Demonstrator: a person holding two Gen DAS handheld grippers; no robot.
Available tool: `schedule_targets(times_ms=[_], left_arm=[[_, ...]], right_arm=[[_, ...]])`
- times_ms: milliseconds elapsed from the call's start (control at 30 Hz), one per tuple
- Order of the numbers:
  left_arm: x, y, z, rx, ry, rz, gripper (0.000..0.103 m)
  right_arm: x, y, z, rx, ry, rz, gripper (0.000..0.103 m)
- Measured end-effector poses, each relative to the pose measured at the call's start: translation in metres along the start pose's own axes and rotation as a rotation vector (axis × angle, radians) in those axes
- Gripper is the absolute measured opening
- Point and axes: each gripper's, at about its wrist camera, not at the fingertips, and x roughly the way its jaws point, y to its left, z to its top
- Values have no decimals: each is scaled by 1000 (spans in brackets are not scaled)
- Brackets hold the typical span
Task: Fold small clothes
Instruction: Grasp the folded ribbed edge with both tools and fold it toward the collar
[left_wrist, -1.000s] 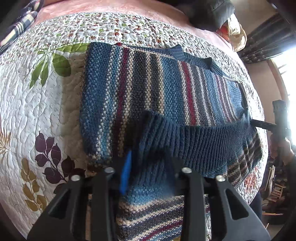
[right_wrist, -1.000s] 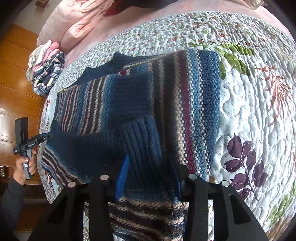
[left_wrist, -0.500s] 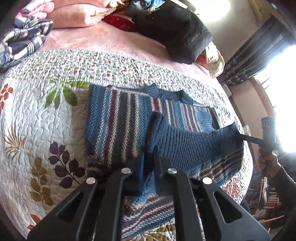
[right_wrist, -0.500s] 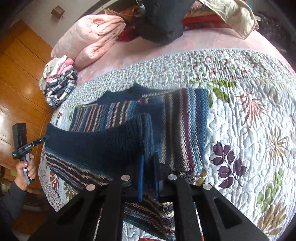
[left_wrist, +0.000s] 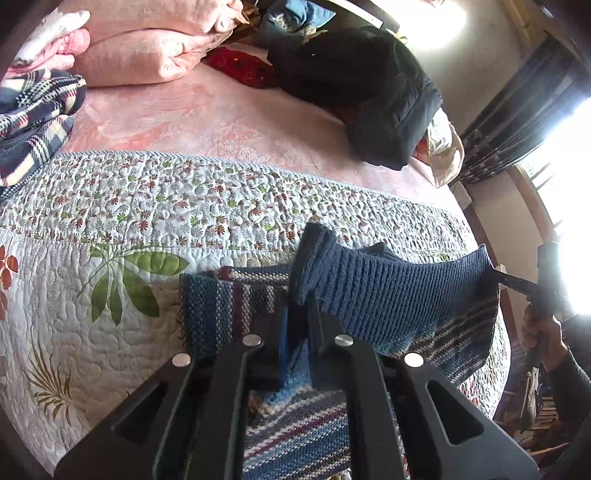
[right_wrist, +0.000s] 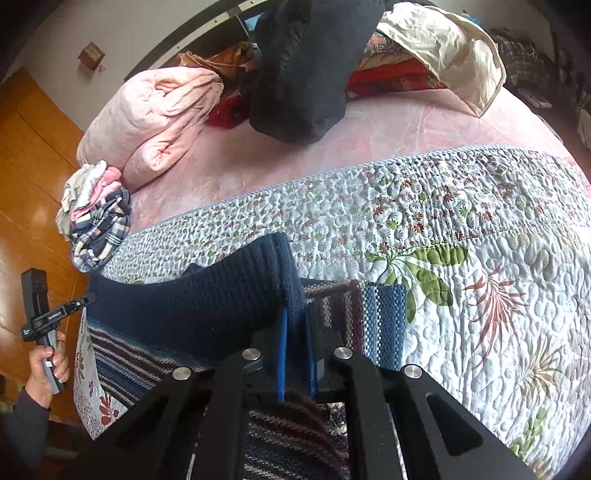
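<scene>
Left wrist: left gripper (left_wrist: 297, 325) clamped on the navy ribbed hem of a striped knit sweater (left_wrist: 402, 302), lifted taut above the floral quilt (left_wrist: 110, 295); bare quilt spreads leftward | Right wrist: right gripper (right_wrist: 295, 332) pinches the hem's other corner (right_wrist: 273, 266); open quilt to the right; lettering on the left gripper's body too small to read.

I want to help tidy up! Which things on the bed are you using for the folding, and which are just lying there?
For the folding:
striped sweater
left tool, shut on its ribbed hem
right tool, shut on the hem too
flowered quilt underneath

Just lying about:
pink comforter
black jacket
plaid clothes pile
cream cloth
</scene>
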Motion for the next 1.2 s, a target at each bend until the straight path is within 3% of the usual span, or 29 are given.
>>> schedule_targets(times_ms=[333, 533, 1000, 1100, 1167, 1200], left_arm=[[67, 24, 36, -66, 96, 50, 7], [79, 38, 53, -113, 64, 24, 7], [150, 73, 45, -179, 170, 91, 7], [145, 70, 48, -163, 154, 114, 15], [120, 62, 51, -149, 70, 165, 18], [107, 55, 50, -135, 30, 156, 18]], right_arm=[[66, -17, 30, 13, 76, -95, 8], [78, -18, 43, 16, 46, -87, 8], [137, -48, 42, 58, 101, -110, 9], [146, -55, 38, 54, 117, -98, 13], [133, -56, 38, 74, 77, -74, 28], [120, -56, 38, 84, 35, -61, 31]])
